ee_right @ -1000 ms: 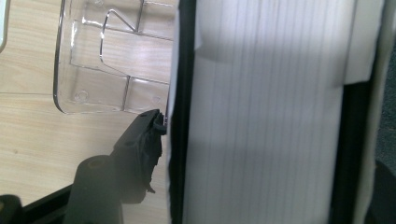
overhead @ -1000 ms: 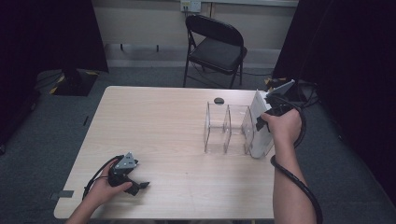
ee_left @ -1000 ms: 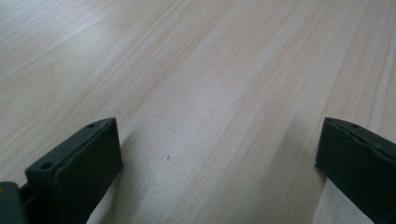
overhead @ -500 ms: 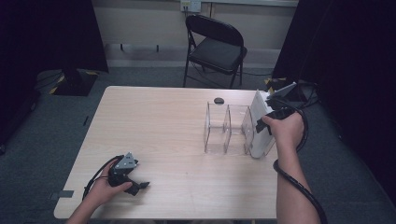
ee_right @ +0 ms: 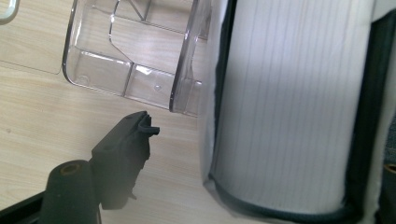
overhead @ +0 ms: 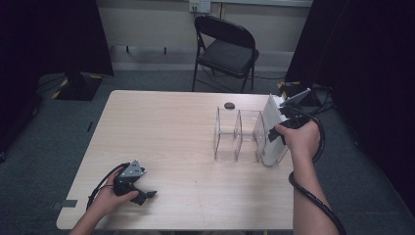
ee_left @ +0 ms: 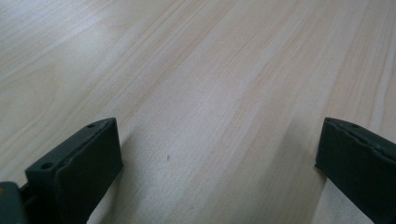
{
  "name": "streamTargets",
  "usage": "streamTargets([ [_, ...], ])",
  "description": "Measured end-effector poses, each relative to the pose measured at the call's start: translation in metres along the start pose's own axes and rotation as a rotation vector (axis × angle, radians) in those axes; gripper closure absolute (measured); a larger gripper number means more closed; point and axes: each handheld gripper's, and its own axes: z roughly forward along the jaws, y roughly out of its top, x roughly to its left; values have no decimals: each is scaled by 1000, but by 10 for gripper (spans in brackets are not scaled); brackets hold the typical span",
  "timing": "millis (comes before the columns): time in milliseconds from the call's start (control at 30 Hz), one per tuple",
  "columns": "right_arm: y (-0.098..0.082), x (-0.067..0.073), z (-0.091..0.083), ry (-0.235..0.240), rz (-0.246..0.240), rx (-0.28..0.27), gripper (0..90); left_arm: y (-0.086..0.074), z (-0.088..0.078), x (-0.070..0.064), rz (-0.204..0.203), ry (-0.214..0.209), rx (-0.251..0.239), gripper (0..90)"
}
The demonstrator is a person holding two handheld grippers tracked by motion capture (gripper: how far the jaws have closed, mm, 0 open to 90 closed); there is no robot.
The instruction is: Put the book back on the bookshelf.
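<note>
Near the table's (overhead: 195,127) right edge, the right gripper (overhead: 288,122) is gripping a white binder (overhead: 272,128) standing upright against the clear rack (overhead: 238,134). The binder is likely risking a tip off that edge if released carelessly. At the near-left corner the left gripper (overhead: 139,191) is resting open, with bare surface spreading between.

Dim room, table (overhead: 195,137) evenly lit — close-ups soft, perhaps slightly blurred.
</note>
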Motion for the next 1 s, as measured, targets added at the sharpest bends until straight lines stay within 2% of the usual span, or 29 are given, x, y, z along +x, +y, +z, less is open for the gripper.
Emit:
streamTargets([
  [200, -5, 1, -1, 5, -15, -5, 207, 0, 0, 0, 1, 0, 0, 0],
  [500, -13, 0, -4, 24, -5, -19, 179, 0, 0, 0, 1, 0, 0, 0],
  [700, -16, 3, -2, 16, -28, -13, 154, 0, 0, 0, 0, 0, 0, 0],
  [1000, -24, -3, -5, 36, -27, -14, 147, 0, 0, 0, 0, 0, 0, 0],
])
